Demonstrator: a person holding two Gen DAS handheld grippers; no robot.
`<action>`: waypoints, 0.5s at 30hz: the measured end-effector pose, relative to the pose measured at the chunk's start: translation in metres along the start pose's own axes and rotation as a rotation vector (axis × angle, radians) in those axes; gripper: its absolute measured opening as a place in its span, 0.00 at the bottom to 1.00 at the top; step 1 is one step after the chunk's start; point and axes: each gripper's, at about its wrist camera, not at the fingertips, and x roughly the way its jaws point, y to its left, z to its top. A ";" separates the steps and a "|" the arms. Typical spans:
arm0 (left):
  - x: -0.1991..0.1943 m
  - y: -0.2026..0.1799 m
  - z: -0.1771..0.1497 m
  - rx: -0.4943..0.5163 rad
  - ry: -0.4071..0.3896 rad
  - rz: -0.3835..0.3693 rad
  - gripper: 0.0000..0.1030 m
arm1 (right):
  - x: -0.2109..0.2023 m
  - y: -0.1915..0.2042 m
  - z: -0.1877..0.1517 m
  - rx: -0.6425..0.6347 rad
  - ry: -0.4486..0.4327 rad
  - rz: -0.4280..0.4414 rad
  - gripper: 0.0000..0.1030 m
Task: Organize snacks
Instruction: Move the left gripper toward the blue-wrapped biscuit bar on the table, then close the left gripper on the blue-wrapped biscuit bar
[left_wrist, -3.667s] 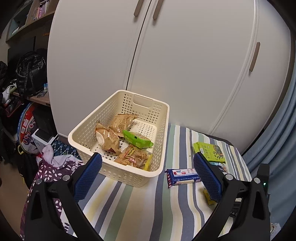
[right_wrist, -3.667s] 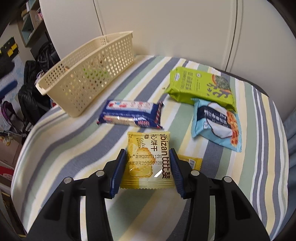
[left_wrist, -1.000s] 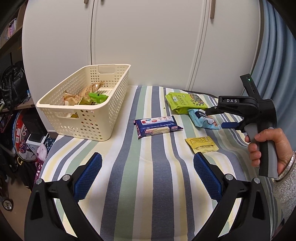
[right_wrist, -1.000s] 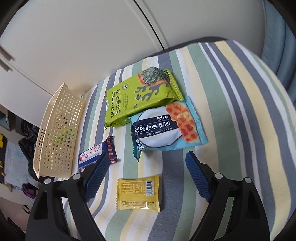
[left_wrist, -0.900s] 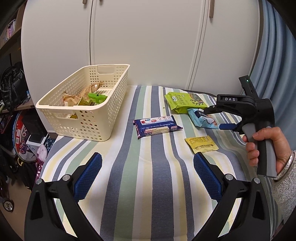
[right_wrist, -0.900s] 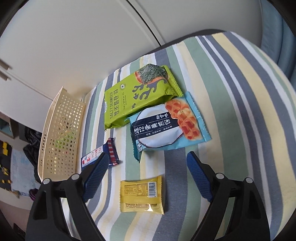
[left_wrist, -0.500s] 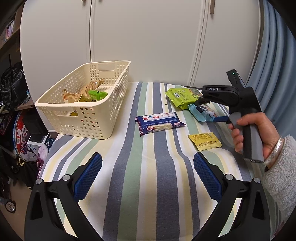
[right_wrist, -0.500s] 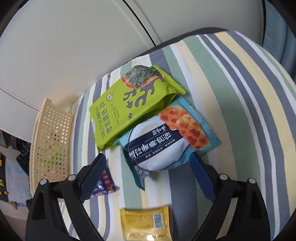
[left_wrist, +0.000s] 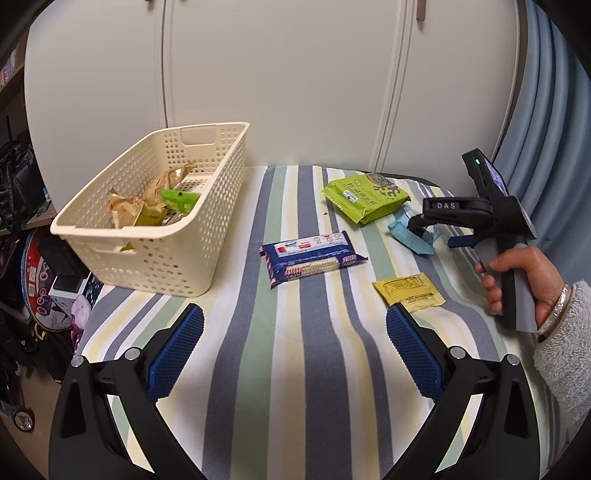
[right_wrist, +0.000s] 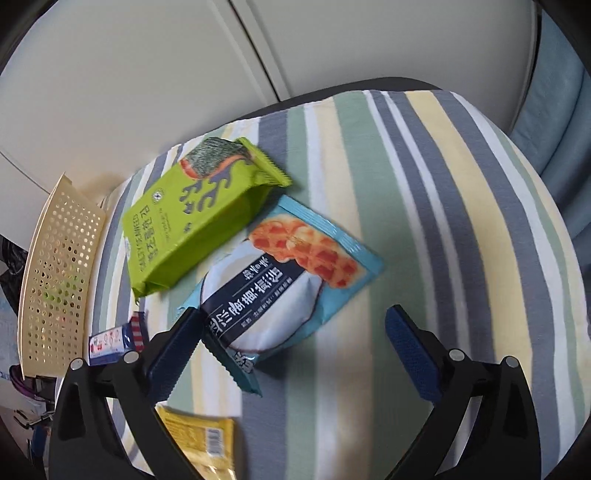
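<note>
A cream perforated basket (left_wrist: 207, 236) at the table's left holds several snack packs. On the striped cloth lie a dark blue biscuit pack (left_wrist: 312, 256), a small yellow packet (left_wrist: 408, 290), a green seaweed bag (left_wrist: 365, 197) and a light blue waffle pack (right_wrist: 280, 291). My left gripper (left_wrist: 295, 354) is open above bare cloth near the front edge. My right gripper (right_wrist: 291, 354), held in a hand (left_wrist: 517, 277), is open just over the waffle pack's near end, its fingers straddling the pack without touching it. The right gripper's left finger hides part of the yellow packet (right_wrist: 199, 439).
White cabinet doors (left_wrist: 295, 85) stand behind the table. A blue curtain (left_wrist: 554, 110) hangs at the right. Bags and clutter (left_wrist: 22, 258) fill the floor to the left of the table. The basket's side (right_wrist: 55, 280) shows at the left of the right wrist view.
The right gripper has moved forward and lower toward the light blue waffle pack, which now sits between its open fingers. The left gripper has barely shifted. The snacks on the cloth lie as before.
</note>
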 end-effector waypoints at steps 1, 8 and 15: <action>0.001 -0.003 0.002 0.009 0.000 -0.001 0.97 | -0.002 -0.005 0.000 0.005 0.001 -0.009 0.95; 0.022 -0.016 0.020 0.044 0.029 -0.010 0.97 | -0.012 -0.008 0.005 0.009 -0.025 0.000 0.95; 0.046 -0.025 0.034 0.092 0.080 -0.012 0.97 | 0.012 0.023 0.014 0.004 -0.011 -0.027 0.95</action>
